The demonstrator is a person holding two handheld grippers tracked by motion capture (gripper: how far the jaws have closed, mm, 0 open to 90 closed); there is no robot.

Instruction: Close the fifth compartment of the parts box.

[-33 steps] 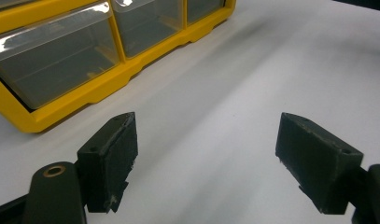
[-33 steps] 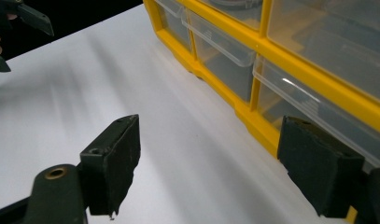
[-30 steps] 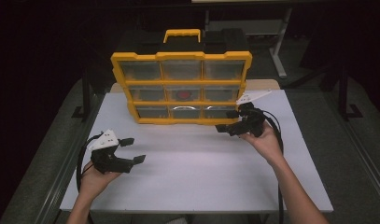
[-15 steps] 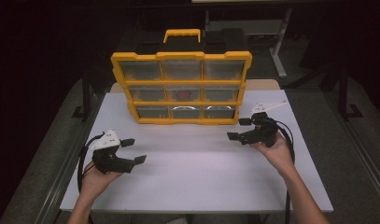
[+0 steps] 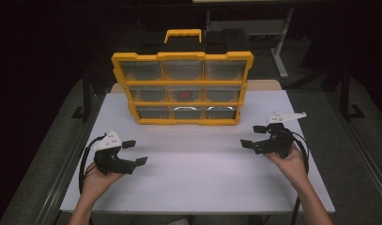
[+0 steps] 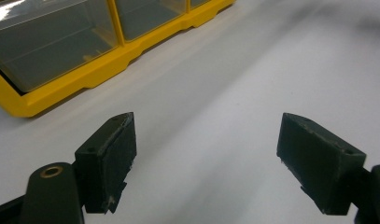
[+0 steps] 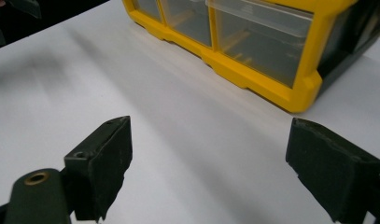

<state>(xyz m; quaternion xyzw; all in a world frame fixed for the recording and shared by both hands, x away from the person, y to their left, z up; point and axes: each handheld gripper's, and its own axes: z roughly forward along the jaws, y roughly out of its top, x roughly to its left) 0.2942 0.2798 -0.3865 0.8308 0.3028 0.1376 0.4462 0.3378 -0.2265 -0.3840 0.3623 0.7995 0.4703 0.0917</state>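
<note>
Organizer, yellow frame with black carry case behind and a yellow handle on top, standing upright at the far middle of the white table; three rows of three clear drawers, all seemingly pushed in, a red item visible through the centre drawer. Left gripper: held low over the near-left table, well apart from the organizer, jaws spread wide with nothing between them; its own view shows the bottom-left drawer and bare tabletop ahead. Right gripper: near the table's right side, off the organizer's lower right corner and clear of it, jaws just opened to their widest and empty; its own view shows the bottom-right drawer ahead. Risks, as judged: the organizer is tall and stands on a narrow base, so a pull on an upper drawer with no bracing from the other gripper could tip or drag it forward; drawer lips look thin and slick, so a shallow pinch may slip off; the wide jaws could clip the yellow frame or catch a neighbouring drawer on approach; a drawer yanked fully out would likely spill its contents.
</note>
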